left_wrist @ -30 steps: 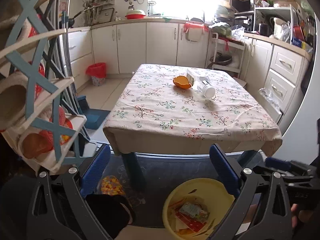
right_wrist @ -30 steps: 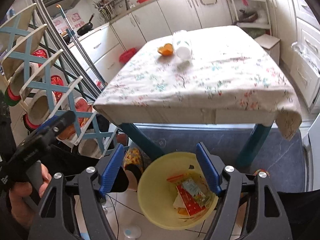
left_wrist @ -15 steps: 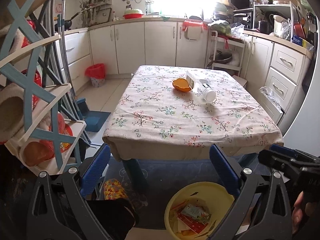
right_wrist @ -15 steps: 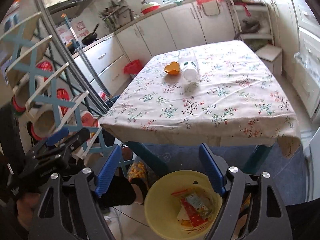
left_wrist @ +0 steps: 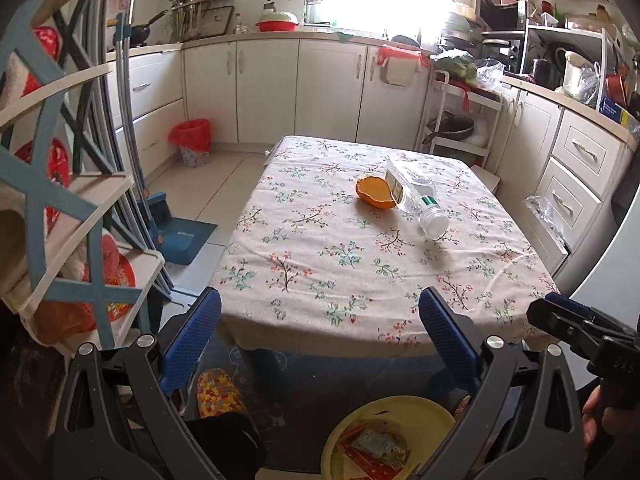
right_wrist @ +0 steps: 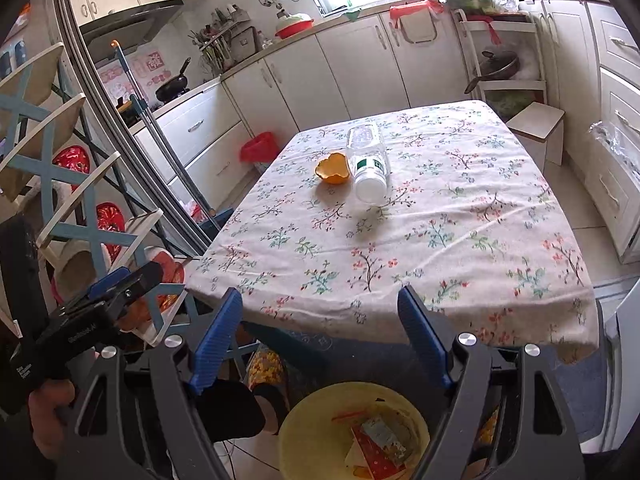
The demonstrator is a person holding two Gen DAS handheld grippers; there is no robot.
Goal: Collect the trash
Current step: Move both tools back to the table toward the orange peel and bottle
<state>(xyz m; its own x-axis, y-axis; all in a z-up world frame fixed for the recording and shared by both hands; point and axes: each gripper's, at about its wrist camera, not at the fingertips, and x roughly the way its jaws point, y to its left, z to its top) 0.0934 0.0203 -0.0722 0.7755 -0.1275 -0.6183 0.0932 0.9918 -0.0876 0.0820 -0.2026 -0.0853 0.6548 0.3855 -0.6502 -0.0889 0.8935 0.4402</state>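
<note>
I hold both tools short of the near edge of the desk (left_wrist: 320,272), which wears a flowered cloth. My left tool (left_wrist: 320,320) stands spread wide with nothing between its blue fingers (left_wrist: 192,336). My right tool (right_wrist: 320,316) is spread just as wide and also empty; in the left view its tip (left_wrist: 560,316) shows at the right edge, with my hand (left_wrist: 596,420) below it. In the right view the left tool appears at the lower left, gripped by my left hand (right_wrist: 48,412).

The trash still on the desk lies toward the far half: an orange peel (left_wrist: 374,198), cupped open side up, and a clear bottle (left_wrist: 416,204) on its side, touching the peel. The bottle has a green-and-white label and its wide end points toward me.

On the floor below my tools, by the desk's near edge, sits a yellow bin (right_wrist: 304,440) holding wrappers (right_wrist: 378,444). A red-lined basket (left_wrist: 191,146) stands by the far cabinets.
</note>
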